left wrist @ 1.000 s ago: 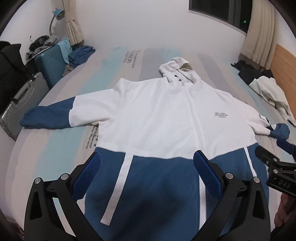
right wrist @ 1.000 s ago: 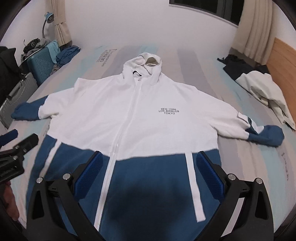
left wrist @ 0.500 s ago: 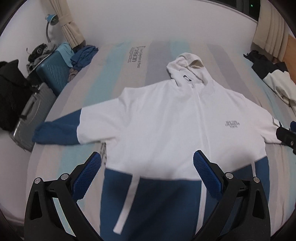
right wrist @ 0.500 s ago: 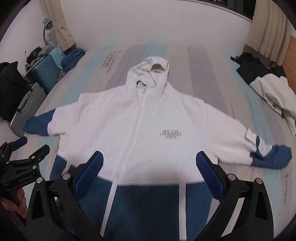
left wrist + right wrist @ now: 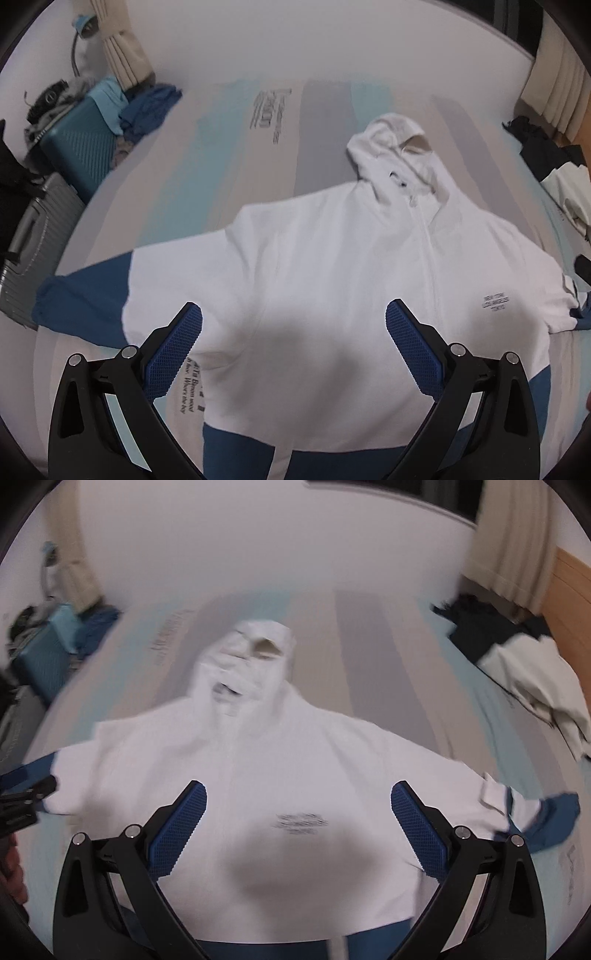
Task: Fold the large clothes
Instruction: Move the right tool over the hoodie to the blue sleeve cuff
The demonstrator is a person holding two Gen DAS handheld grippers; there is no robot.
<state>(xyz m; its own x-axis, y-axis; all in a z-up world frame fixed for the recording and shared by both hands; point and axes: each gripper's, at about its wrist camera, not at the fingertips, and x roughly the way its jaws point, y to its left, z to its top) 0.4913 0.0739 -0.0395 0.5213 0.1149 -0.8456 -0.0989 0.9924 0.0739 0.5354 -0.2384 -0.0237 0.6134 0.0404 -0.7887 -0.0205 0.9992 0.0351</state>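
1. A white and blue hoodie [image 5: 332, 280] lies flat, front up, on a striped mattress [image 5: 229, 147], hood [image 5: 395, 147] toward the far wall and sleeves out to either side.
2. The left gripper [image 5: 293, 354] hangs above the left half of the chest, its blue pads [image 5: 173, 354] spread wide and holding nothing.
3. The right gripper [image 5: 298, 834] hangs above the chest print [image 5: 301, 821], its pads [image 5: 419, 830] likewise wide apart and empty.
4. Only the left view shows the left sleeve [image 5: 85, 299] whole, blue at the cuff and lying beside a grey suitcase [image 5: 29, 236]. It also shows printed lettering on the mattress [image 5: 269, 110] sharply, and a teal suitcase [image 5: 79, 147] piled with clothes.
5. Only the right view shows the right sleeve's blue cuff [image 5: 554, 819] whole, and a wooden headboard [image 5: 569, 605] behind a heap of dark and pale clothes [image 5: 524, 664].
6. The right view is blurred; the hood [image 5: 255, 657] and print smear there.
7. The right view catches the left gripper's dark tip [image 5: 26, 801] at its left edge, over the left sleeve.
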